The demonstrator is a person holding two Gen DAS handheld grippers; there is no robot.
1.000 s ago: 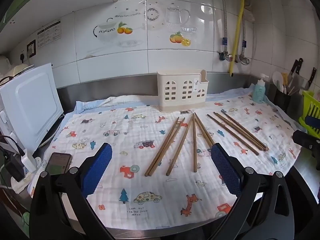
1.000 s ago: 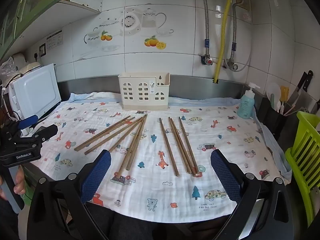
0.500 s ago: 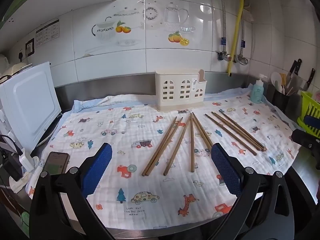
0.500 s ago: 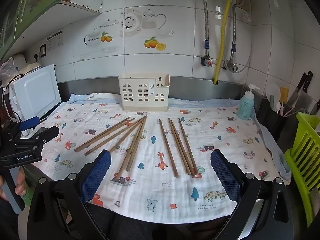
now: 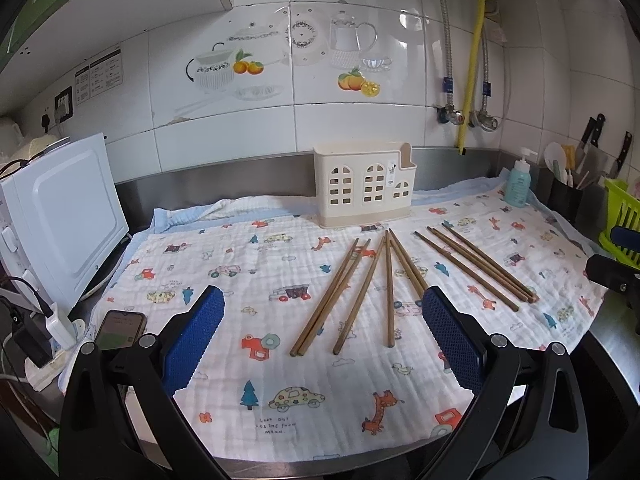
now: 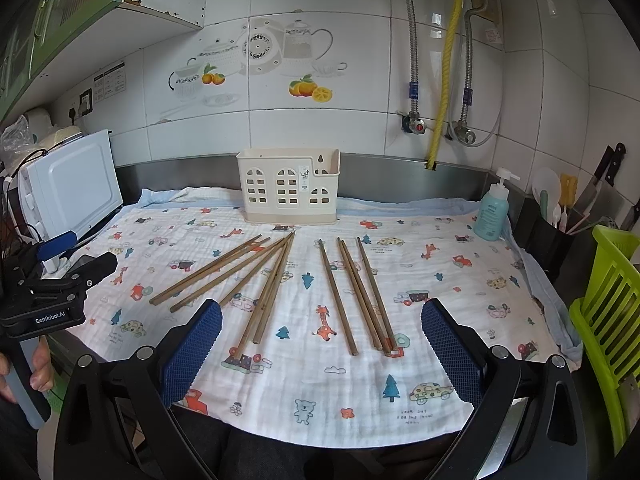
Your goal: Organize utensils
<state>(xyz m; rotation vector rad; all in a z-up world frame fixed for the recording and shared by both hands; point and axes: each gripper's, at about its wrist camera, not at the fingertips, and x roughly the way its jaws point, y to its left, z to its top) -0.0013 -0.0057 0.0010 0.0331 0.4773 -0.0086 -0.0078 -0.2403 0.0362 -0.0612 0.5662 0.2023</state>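
Note:
Several brown wooden chopsticks lie on a printed cloth (image 5: 280, 392) in two loose groups: a left fan (image 5: 356, 296) (image 6: 256, 280) and a right group (image 5: 476, 266) (image 6: 360, 296). A cream plastic utensil holder (image 5: 364, 186) (image 6: 290, 188) stands upright behind them by the wall. My left gripper (image 5: 320, 344) is open and empty, hovering near the cloth's front edge in front of the left fan. My right gripper (image 6: 320, 348) is open and empty, in front of both groups. The left gripper also shows at the left of the right wrist view (image 6: 80, 268).
A white appliance (image 5: 60, 216) stands at the left, with a phone (image 5: 120, 328) and chargers beside it. A teal soap bottle (image 6: 492, 212), a black utensil pot (image 6: 548, 236) with knives and a green rack (image 6: 612, 300) stand at the right. Pipes run down the tiled wall.
The left gripper has drawn back and risen slightly, so the chopsticks and holder look a little farther off. The right gripper has barely moved. Both stay open.

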